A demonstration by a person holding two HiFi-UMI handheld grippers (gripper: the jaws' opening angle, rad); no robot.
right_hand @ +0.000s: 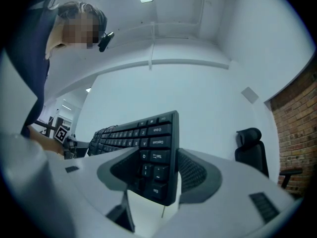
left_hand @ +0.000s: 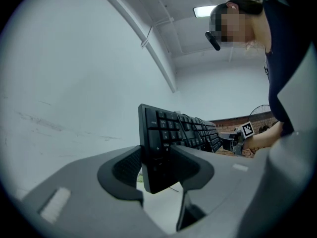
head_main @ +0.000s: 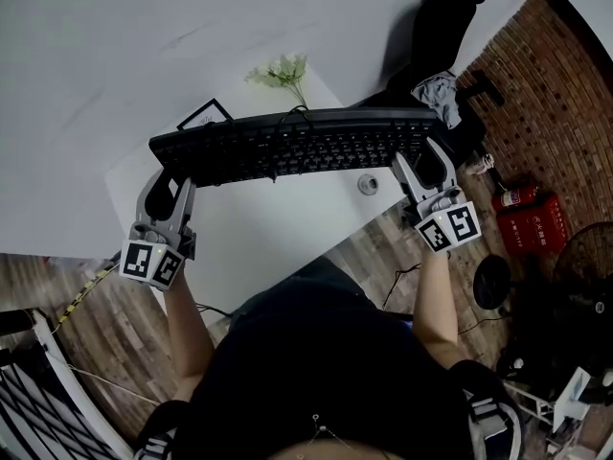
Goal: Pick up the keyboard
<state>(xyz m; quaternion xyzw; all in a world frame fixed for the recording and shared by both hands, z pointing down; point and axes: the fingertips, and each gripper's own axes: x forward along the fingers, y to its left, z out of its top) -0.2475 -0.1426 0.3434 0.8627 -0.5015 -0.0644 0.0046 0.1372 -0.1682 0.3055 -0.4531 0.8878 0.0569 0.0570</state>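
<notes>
Keyboard point(head_main: 297, 147) hangs between my two claws, a long black board running left to right above the white desk point(head_main: 287, 247), keys turned up toward me. My left claw point(head_main: 174, 178) is clenched on its left end: in the left gripper view the ribbed pads point(left_hand: 126, 165) press the end of the board from both sides, and the key rows run away from the jaws toward the far end. My right claw point(head_main: 421, 161) grips the right end the same way; in the right gripper view the board stands on edge between the pads point(right_hand: 194, 172), one against the key face and one against the back. The board's lower corner shows pale desk beneath it in both gripper views, so it looks to be clear of the surface.

On the desk, beyond the keyboard, a small green sprig point(head_main: 283, 72) stands near the far edge, and a dark-framed card point(head_main: 204, 115) lies to its left. A small round thing point(head_main: 368, 184) sits on the desk just on the near side of the board's right half; I cannot tell what it is. Off the desk to the far right is a black office chair point(head_main: 442, 12). A red fire extinguisher point(head_main: 517, 196) lies on the floor to the right beside a red crate point(head_main: 536, 228).
</notes>
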